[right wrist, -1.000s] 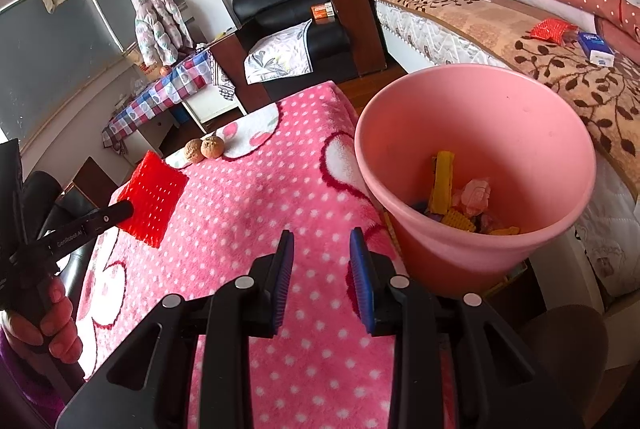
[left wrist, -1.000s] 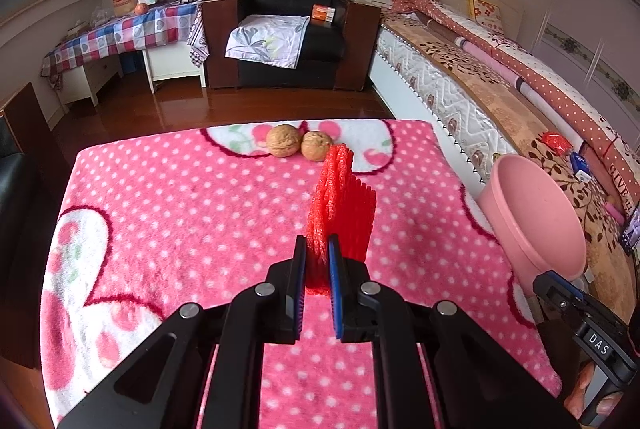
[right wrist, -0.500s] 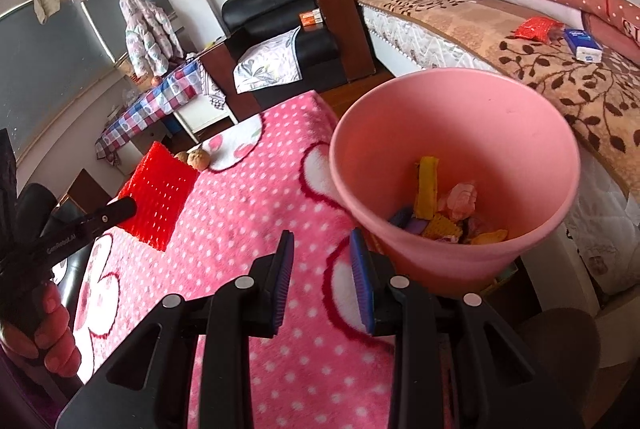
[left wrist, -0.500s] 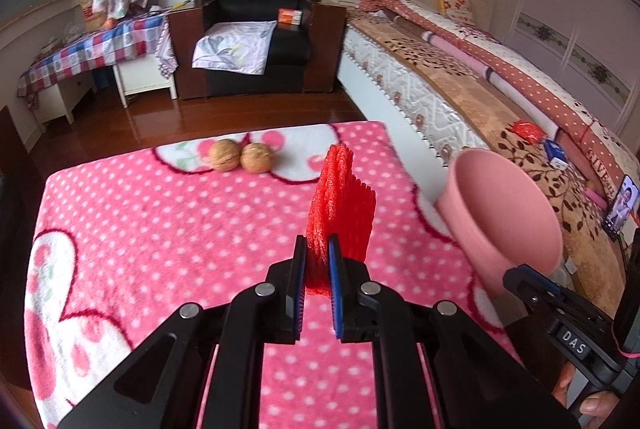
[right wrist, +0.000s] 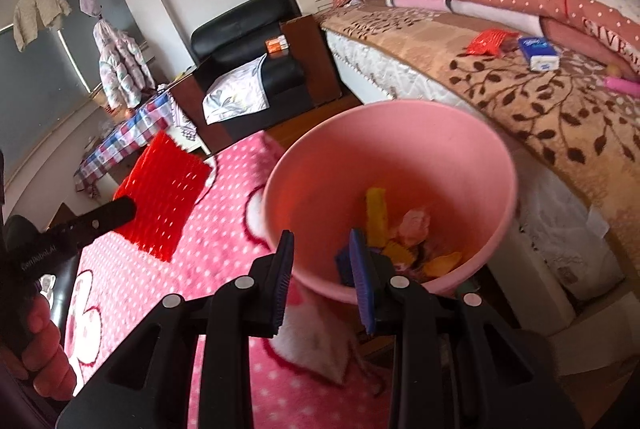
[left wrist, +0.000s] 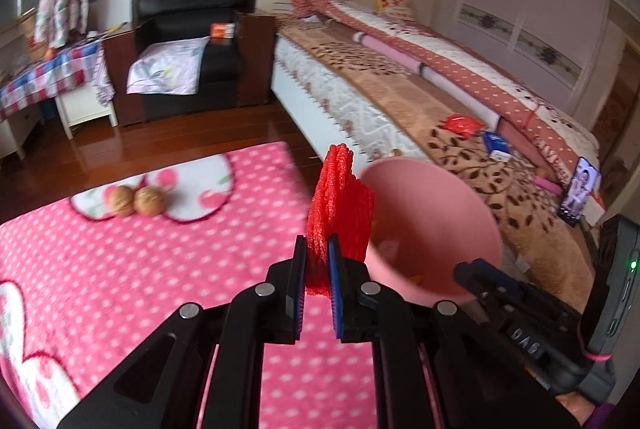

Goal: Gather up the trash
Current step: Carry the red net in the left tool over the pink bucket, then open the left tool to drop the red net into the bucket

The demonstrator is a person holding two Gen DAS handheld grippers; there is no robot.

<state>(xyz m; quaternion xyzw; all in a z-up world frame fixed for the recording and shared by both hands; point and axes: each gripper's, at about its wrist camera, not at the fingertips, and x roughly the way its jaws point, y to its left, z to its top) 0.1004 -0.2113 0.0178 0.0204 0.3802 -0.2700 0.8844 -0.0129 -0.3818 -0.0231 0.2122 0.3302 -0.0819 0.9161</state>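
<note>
My left jaws [left wrist: 318, 271] are pinched nearly shut on the lower edge of a red foam net [left wrist: 340, 205], which stands up from them, clear of the worktop [left wrist: 120, 269]. My right jaws [right wrist: 320, 277] stand partly open with nothing between them, pointing at the pink bin [right wrist: 400, 133] just off the worktop's right edge. The net is left of the bin's rim, not yet over the mouth. To do this well, I should carry it right until the whole net hangs above the opening, then part the jaws; it is light and springy, so letting go early could catch it on the rim. Other scraps [right wrist: 378, 213] already lie inside. Two walnuts [left wrist: 136, 201] sit at the far left.
</note>
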